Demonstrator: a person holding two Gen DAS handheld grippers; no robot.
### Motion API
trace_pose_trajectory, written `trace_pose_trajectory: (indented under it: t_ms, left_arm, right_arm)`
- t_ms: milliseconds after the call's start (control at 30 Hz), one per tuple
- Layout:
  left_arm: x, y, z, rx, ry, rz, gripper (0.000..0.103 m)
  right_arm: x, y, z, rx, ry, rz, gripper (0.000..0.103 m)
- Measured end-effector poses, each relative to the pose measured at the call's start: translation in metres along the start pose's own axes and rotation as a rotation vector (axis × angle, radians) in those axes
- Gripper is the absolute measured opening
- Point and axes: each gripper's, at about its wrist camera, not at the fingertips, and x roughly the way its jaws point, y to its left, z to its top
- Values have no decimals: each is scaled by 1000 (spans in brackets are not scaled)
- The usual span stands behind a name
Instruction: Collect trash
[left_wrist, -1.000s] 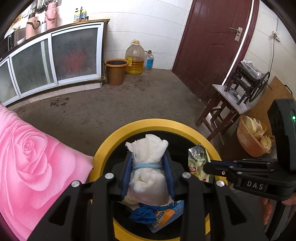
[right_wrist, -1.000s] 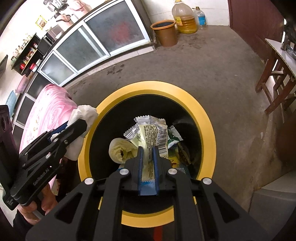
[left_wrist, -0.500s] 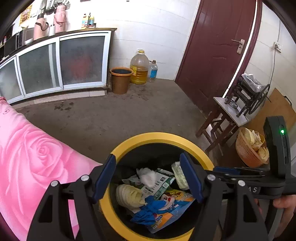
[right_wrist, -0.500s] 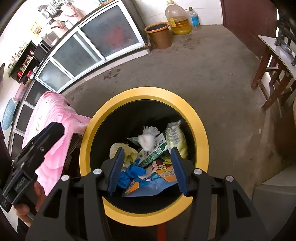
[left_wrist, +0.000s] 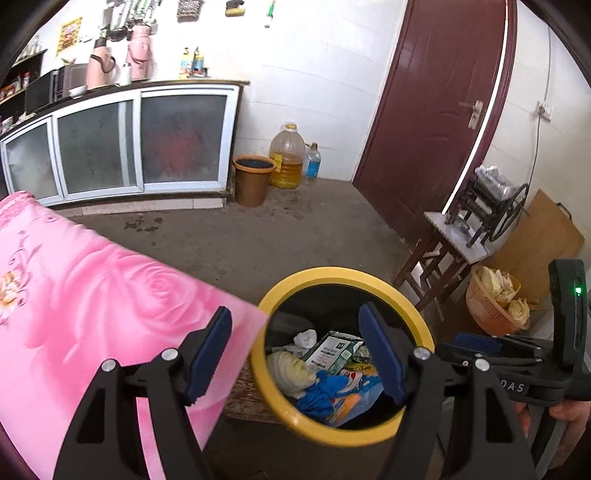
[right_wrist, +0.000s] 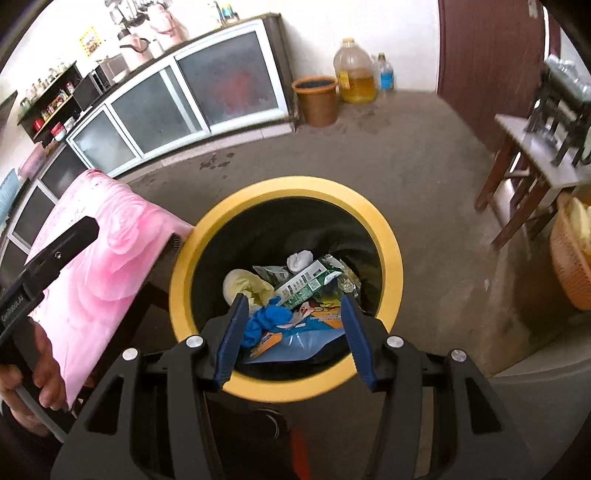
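Trash is seen gathered inside the yellow-rimmed bin (right_wrist: 388, 236), which stands on the concrete floor (left_wrist: 229, 240) just beside the pink rose-patterned tabletop (left_wrist: 85, 302). Within the bin, a white crumpled tissue (right_wrist: 299, 258), a green-and-white carton (right_wrist: 306, 282), a pale yellowish wad (right_wrist: 242, 284), a blue crumpled piece (right_wrist: 267, 319) and a blue-and-orange printed pouch (right_wrist: 295, 336) are piled together, touching one another.

The left gripper (left_wrist: 295, 354) is held above the bin's near rim, its blue-padded fingers (left_wrist: 212, 350) spread wide with nothing between them. The right gripper (right_wrist: 293, 332) is likewise held over the bin's near edge, its fingers (right_wrist: 354, 332) spread wide and empty.

Farther back, a brown bucket (left_wrist: 253, 181) and an oil jug (left_wrist: 287, 157) are set against the white wall, and a wooden stool (left_wrist: 443, 258) is placed by the dark red door (left_wrist: 436, 110).
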Motion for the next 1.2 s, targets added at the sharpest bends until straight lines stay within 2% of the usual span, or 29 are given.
trace_pose_trajectory:
  t_ms: [233,367,433,500,567,667,867,933,1100,1200]
  left_arm:
    - [-84,12,-20,41,-108,9,68]
    - [-131,16,-34,59,-167,25,68]
    - [-149,17,-40,65,-187,40,68]
    - [-171,19,-51,77,-216,75,68]
    - [-188,19,-61,89,-245,106,68]
    - [-213,22,-80,96,-287,142,77]
    - [-246,27,-122,114,-352,215,94]
    - [-253,29,-137,115,-376,245,95]
    - [-263,34,-163,73,-386,241,95]
    - [-261,35,-173,73,-397,256,95]
  right_arm:
    - [-75,45,-37,-71,-215,-109,50]
    - [-109,67,-61,-86,-314,-114,64]
    - [-123,73,-72,-81,-354,-125,67]
    - [-138,78,-86,-62,-409,-136,78]
    - [-149,82,-97,-50,-457,-156,82]
    - [-167,87,-116,-28,-542,-190,92]
    - [-190,99,-156,-9,-698,-251,95]
    - [-192,104,-170,0,-735,-271,95]
    - [-189,117,-202,-25,-806,-344,95]
    - [-186,120,-211,-14,-795,-354,95]
